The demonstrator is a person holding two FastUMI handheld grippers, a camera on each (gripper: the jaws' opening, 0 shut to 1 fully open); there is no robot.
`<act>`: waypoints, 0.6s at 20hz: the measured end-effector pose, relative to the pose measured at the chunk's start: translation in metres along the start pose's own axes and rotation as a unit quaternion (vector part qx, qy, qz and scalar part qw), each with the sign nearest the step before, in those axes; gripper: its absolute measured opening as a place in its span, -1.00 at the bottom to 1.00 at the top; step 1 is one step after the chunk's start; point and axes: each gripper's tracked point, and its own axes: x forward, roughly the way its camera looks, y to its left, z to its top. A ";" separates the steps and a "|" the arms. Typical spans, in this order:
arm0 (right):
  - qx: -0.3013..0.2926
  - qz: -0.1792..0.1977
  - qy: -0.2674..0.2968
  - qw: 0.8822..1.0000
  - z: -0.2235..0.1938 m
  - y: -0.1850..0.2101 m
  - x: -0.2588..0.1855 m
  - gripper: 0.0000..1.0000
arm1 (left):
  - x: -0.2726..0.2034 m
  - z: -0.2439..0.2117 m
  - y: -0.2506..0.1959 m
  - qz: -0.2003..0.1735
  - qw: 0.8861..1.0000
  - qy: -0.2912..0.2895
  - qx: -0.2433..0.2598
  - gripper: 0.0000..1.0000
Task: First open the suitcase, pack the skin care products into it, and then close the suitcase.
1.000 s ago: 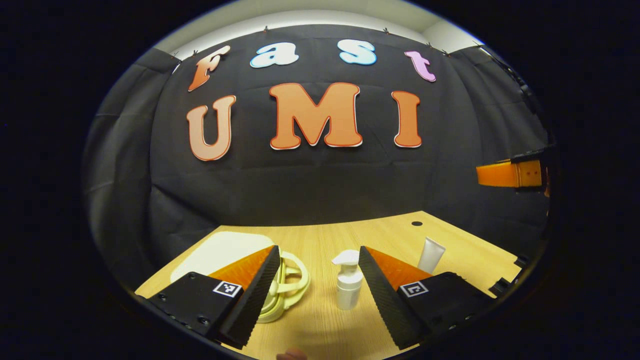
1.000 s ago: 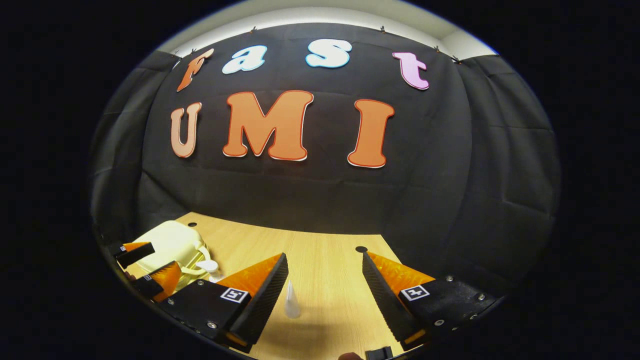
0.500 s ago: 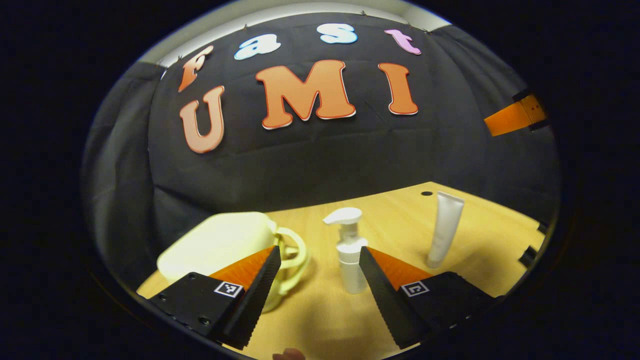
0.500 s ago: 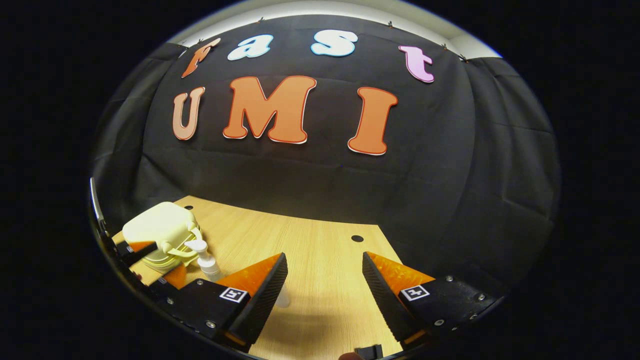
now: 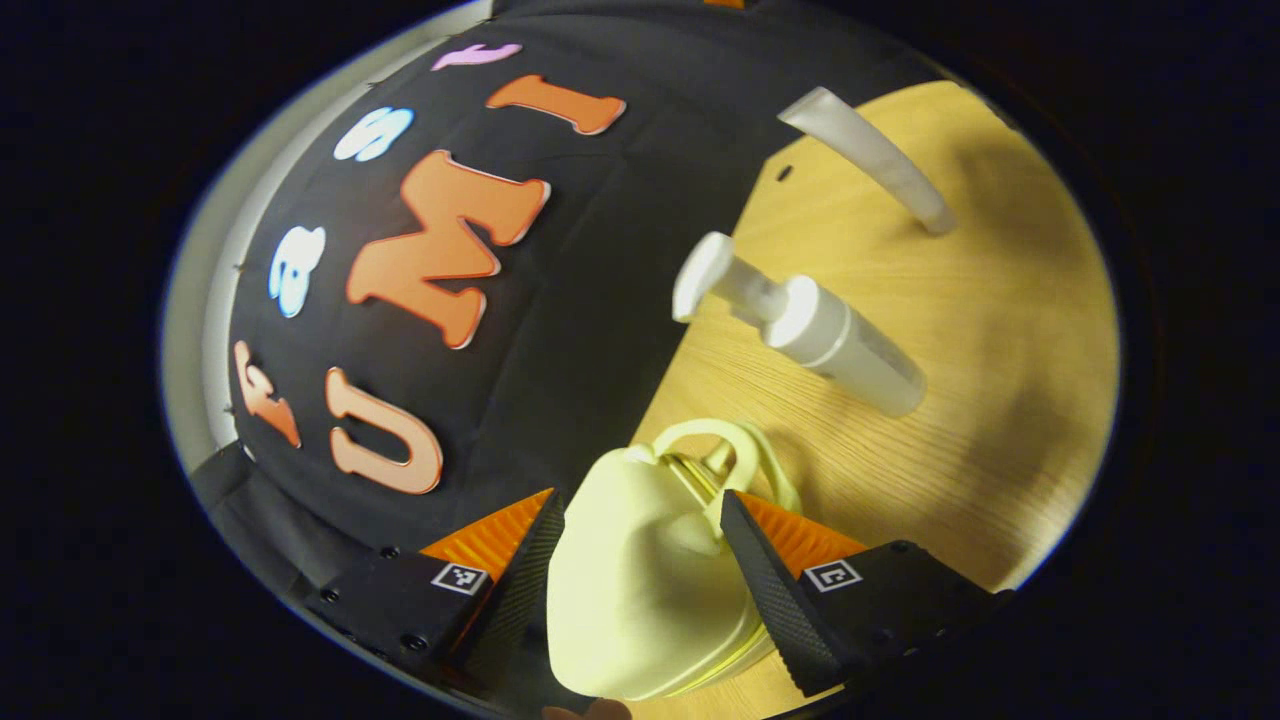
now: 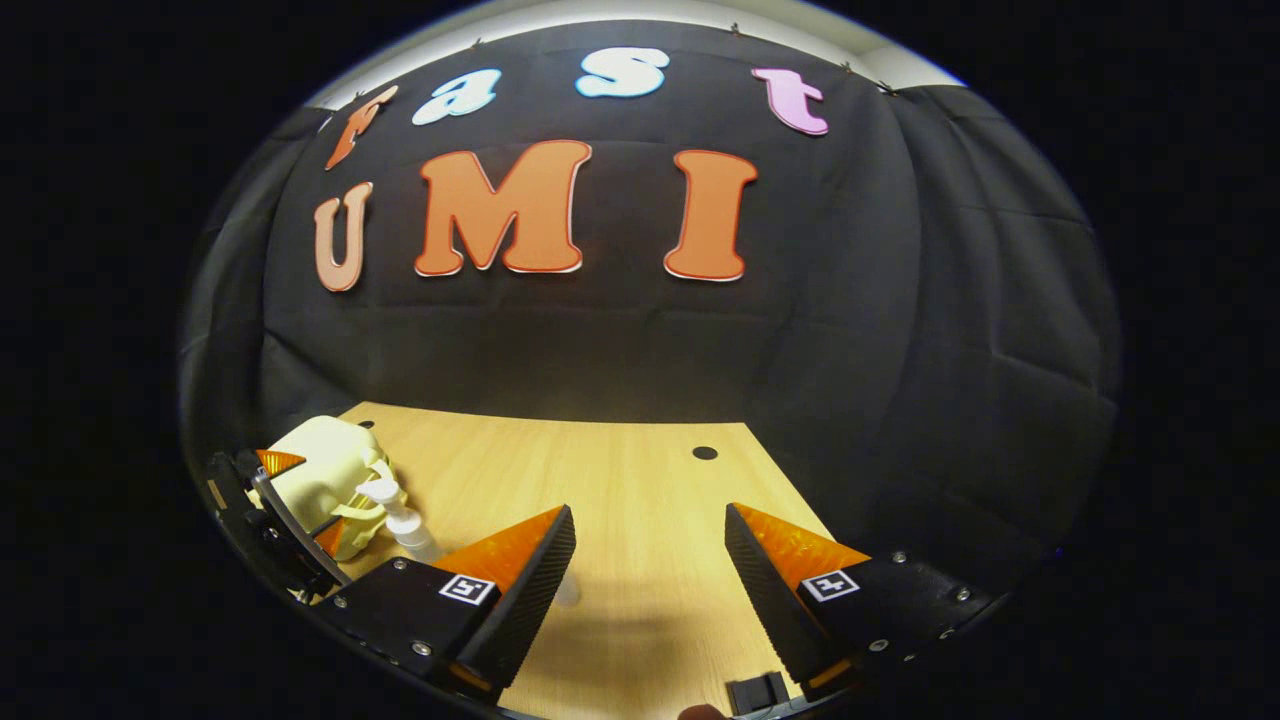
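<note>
My left tongs point(image 5: 640, 560) sit wide around the closed yellow suitcase point(image 5: 640, 590) on the bench point(image 5: 960, 330). My right tongs point(image 6: 648, 570) are wide, holding nothing.

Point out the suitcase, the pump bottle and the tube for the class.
suitcase point(image 5: 640, 570), left gripper view, on its pale yellow shell
pump bottle point(image 5: 840, 345), left gripper view, on its white body
tube point(image 5: 880, 165), left gripper view, midway along its white body

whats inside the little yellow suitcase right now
Cannot tell: the pale yellow suitcase is shut, so its inside is hidden. The pump bottle and the white tube stand outside it on the wooden table. The left gripper straddles the case.
</note>
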 end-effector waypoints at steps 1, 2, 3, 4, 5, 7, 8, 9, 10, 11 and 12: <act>0.005 -0.009 0.004 1.000 -0.003 -0.008 -0.001 0.92 | 0.005 -0.001 -0.007 -0.009 1.000 0.006 0.015 0.96; 0.010 -0.018 0.008 1.000 -0.006 -0.017 -0.002 0.92 | 0.010 -0.004 -0.015 -0.018 0.999 0.017 0.021 0.96; 0.013 -0.025 0.014 0.999 -0.010 -0.024 -0.002 0.92 | 0.015 -0.008 -0.020 -0.025 0.999 0.030 0.023 0.96; 0.017 -0.032 0.019 0.999 -0.014 -0.031 -0.002 0.91 | 0.021 -0.011 -0.023 -0.030 0.998 0.041 0.027 0.96; 0.021 -0.038 0.021 0.999 -0.015 -0.037 -0.003 0.91 | 0.026 -0.011 -0.026 -0.034 0.998 0.048 0.030 0.96; 0.024 -0.046 0.023 0.998 -0.017 -0.043 -0.004 0.92 | 0.035 -0.016 -0.034 -0.042 0.997 0.066 0.027 0.96; 0.027 -0.048 0.024 0.998 -0.017 -0.045 -0.004 0.92 | 0.038 -0.015 -0.034 -0.039 0.996 0.068 0.037 0.96; 0.029 -0.050 0.024 0.998 -0.016 -0.045 -0.005 0.92 | 0.042 -0.013 -0.033 -0.034 0.996 0.070 0.046 0.94; 0.031 -0.050 0.022 0.998 -0.014 -0.045 -0.006 0.92 | 0.046 -0.013 -0.031 -0.030 0.995 0.071 0.055 0.85; 0.032 -0.052 0.021 0.998 -0.014 -0.046 -0.008 0.92 | 0.051 -0.010 -0.030 -0.029 0.995 0.074 0.064 0.48; 0.032 -0.054 0.020 0.998 -0.012 -0.046 -0.009 0.92 | 0.056 -0.011 -0.031 -0.031 0.994 0.078 0.068 0.33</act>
